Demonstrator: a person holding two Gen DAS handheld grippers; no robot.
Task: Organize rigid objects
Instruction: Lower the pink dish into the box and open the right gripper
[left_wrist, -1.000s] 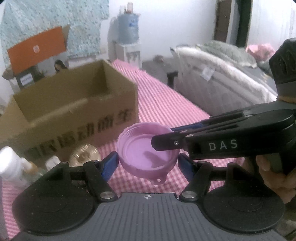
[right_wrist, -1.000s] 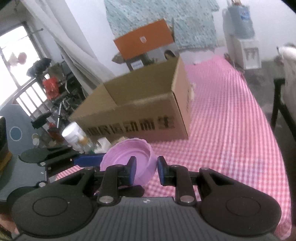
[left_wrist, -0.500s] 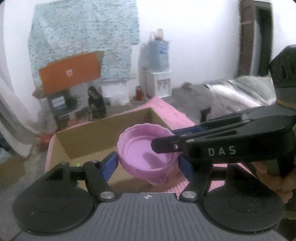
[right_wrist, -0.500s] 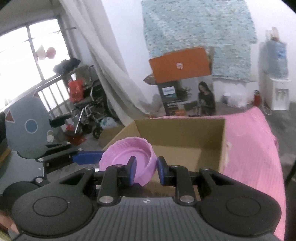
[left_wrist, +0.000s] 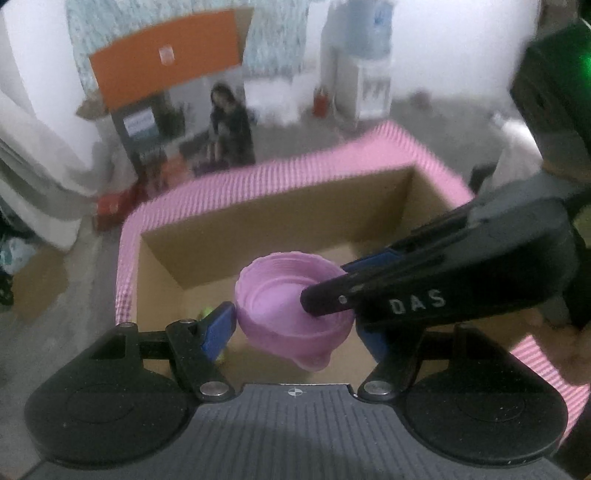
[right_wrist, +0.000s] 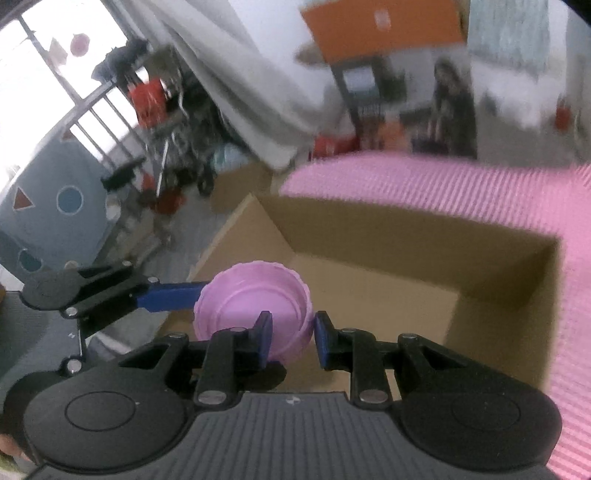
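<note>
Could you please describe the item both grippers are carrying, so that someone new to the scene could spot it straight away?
Start at the open cardboard box on the pink checked tablecloth. Over its opening hangs a shallow round lilac plastic lid, hollow side up, with a small tab on its rim. It is the only lilac thing there, pinched between the jaws of both the left gripper and the right gripper.

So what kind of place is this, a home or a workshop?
Most likely a lived-in home room, not a workshop: a water dispenser by the wall, a table under a pink checked cloth, and a barred window with household clutter beside it.
</note>
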